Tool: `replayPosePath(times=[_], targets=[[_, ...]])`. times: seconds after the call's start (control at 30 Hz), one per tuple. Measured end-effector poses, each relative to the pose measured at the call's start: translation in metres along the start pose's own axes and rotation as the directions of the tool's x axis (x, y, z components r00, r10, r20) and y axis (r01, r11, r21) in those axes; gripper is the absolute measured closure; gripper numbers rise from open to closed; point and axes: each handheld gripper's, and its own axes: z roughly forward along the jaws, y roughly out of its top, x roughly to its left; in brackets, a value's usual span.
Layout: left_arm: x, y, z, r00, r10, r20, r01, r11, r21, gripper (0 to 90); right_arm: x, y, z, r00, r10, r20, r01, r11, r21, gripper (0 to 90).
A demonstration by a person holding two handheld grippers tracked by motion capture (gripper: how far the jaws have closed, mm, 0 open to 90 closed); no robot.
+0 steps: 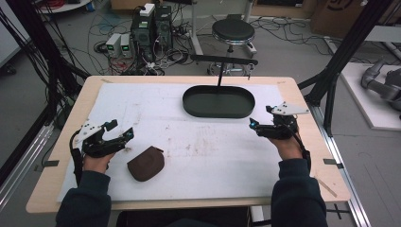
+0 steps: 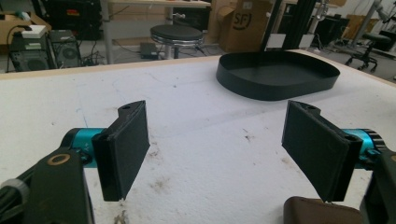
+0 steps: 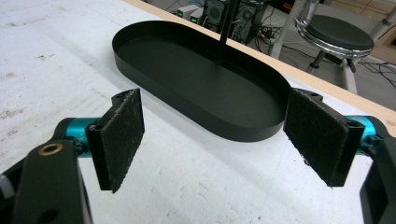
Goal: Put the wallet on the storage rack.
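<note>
A black oval tray (image 1: 218,102) with a thin upright post lies at the far middle of the white mat; its inside looks bare. A brown soft pouch (image 1: 145,163) rests on the mat near the front left. My left gripper (image 1: 120,130) hovers open just left of the pouch, which peeks in at the lower right of the left gripper view as the pouch (image 2: 322,212). The tray (image 2: 278,74) is far ahead of it. My right gripper (image 1: 259,124) is open beside the tray's right end, and the tray (image 3: 198,77) lies right in front of its jaws.
The white mat (image 1: 198,146) covers most of the wooden table (image 1: 302,94) and is stained in the middle. A black stool (image 1: 232,32), computer boxes (image 1: 151,26) and many cables stand on the floor beyond the far edge. Black frame posts rise at both sides.
</note>
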Motion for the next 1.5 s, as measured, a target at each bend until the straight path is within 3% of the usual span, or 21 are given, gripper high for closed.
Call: replayPosePath(times=[0.2,0.33,0.43,0.6,0.67,0.8,0.87,0.9,0.93,1.0,1.13,1.27,1.37,1.5], targets=[[-0.001,0.001,-0.002,0.9998,-0.008,0.020,0.008,0.9999,-0.008,19.1,0.009,-0.017,0.002,0.9984,0.044,-0.034,-0.045,0.999,-0.018,20.7],[-0.002,0.001,-0.002,0.9992,-0.018,0.036,0.018,0.9998,0.004,18.7,0.015,-0.021,0.007,0.9976,0.024,-0.066,-0.023,1.000,0.013,20.7],[-0.007,0.002,-0.001,0.9976,-0.002,0.069,0.001,0.9997,0.024,18.7,0.016,-0.021,0.008,0.9972,0.007,-0.074,-0.006,1.000,0.015,20.8],[-0.013,0.002,0.001,0.9951,0.006,0.099,-0.010,0.9989,0.045,18.7,0.017,-0.023,0.006,0.9963,0.026,-0.082,-0.025,1.000,0.004,20.7],[-0.017,0.001,0.002,0.9908,0.008,0.135,-0.014,0.9986,0.050,18.7,0.017,-0.024,0.003,0.9962,0.027,-0.083,-0.027,1.000,-0.001,20.8],[-0.020,-0.002,0.004,0.9861,0.001,0.166,-0.016,0.9961,0.087,18.7,0.018,-0.026,0.001,0.9966,0.028,-0.078,-0.028,1.000,-0.004,20.8],[-0.022,-0.006,0.007,0.9773,-0.017,0.211,-0.013,0.9898,0.142,18.7,0.020,-0.027,0.000,0.9971,0.024,-0.072,-0.024,1.000,0.000,20.8],[-0.022,-0.006,0.007,0.9773,-0.017,0.211,-0.013,0.9898,0.142,18.7,0.020,-0.027,-0.001,0.9975,0.030,-0.064,-0.030,1.000,-0.001,20.8],[-0.022,-0.009,0.010,0.9696,-0.027,0.243,-0.016,0.9844,0.175,18.7,0.021,-0.027,-0.001,0.9983,0.024,-0.053,-0.024,1.000,-0.007,20.9],[-0.023,-0.012,0.015,0.9616,-0.040,0.272,-0.023,0.9738,0.226,18.7,0.020,-0.027,-0.002,0.9987,0.027,-0.044,-0.028,0.999,-0.018,20.9],[-0.026,-0.019,0.022,0.9560,-0.041,0.290,-0.053,0.9491,0.310,18.7,0.021,-0.026,-0.002,0.9985,0.018,-0.051,-0.020,0.999,-0.025,20.9],[-0.027,-0.023,0.026,0.9560,-0.046,0.290,-0.065,0.9297,0.362,18.9,0.021,-0.027,-0.001,0.9985,0.020,-0.051,-0.021,1.000,-0.018,20.9],[-0.025,-0.028,0.029,0.9529,-0.066,0.296,-0.066,0.9068,0.416,18.9,0.021,-0.027,-0.001,0.9986,0.018,-0.049,-0.019,1.000,-0.017,20.9],[-0.021,-0.030,0.031,0.9462,-0.105,0.306,-0.039,0.9022,0.430,18.9,0.021,-0.027,0.000,0.9985,0.023,-0.049,-0.024,1.000,-0.014,20.9]])
